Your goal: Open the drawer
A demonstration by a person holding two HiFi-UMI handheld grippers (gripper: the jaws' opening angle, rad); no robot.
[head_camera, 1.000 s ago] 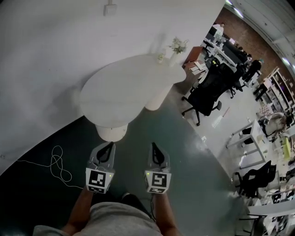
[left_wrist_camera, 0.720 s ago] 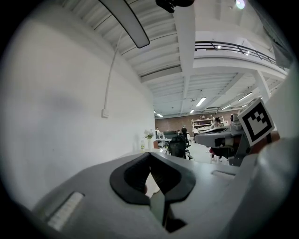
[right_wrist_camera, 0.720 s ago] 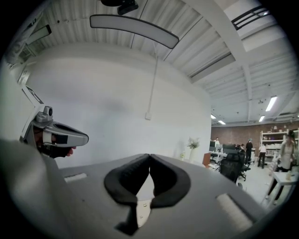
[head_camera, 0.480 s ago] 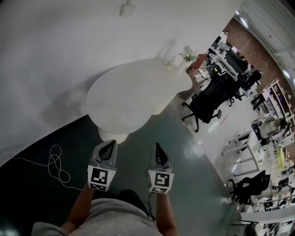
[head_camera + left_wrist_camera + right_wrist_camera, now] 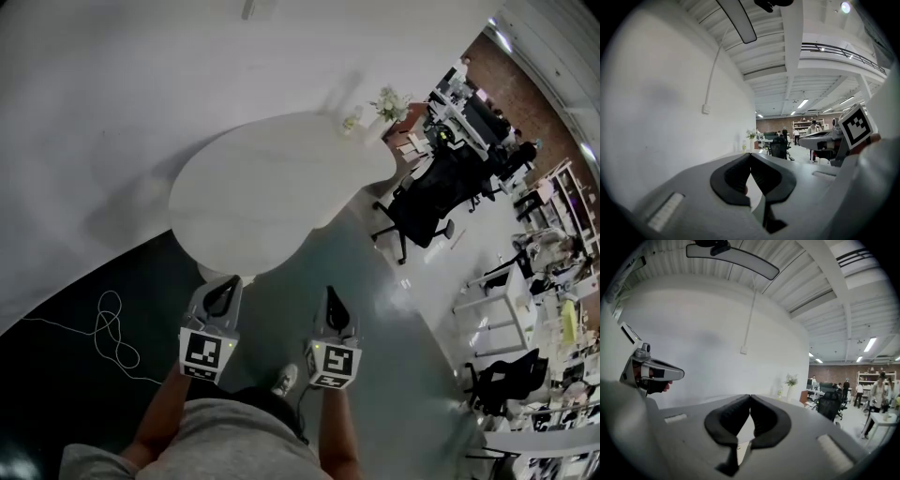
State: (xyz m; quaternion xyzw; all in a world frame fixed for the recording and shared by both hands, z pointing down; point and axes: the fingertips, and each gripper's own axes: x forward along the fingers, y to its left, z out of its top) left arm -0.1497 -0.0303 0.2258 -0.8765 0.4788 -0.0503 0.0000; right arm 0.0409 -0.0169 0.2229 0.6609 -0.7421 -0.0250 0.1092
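You hold both clenched and empty: the left hand-held gripper (image 5: 223,296) and the right hand-held gripper (image 5: 334,307) each have their jaws pressed together on nothing, pointing toward the white, round-edged desk (image 5: 272,183) just ahead. No drawer shows in any view; if the desk carries one, it is hidden beneath the top. Expect a rigid front that slides with some drag. You will likely need to release one pair of jaws, take the handle or lip at its centre, and pull straight.
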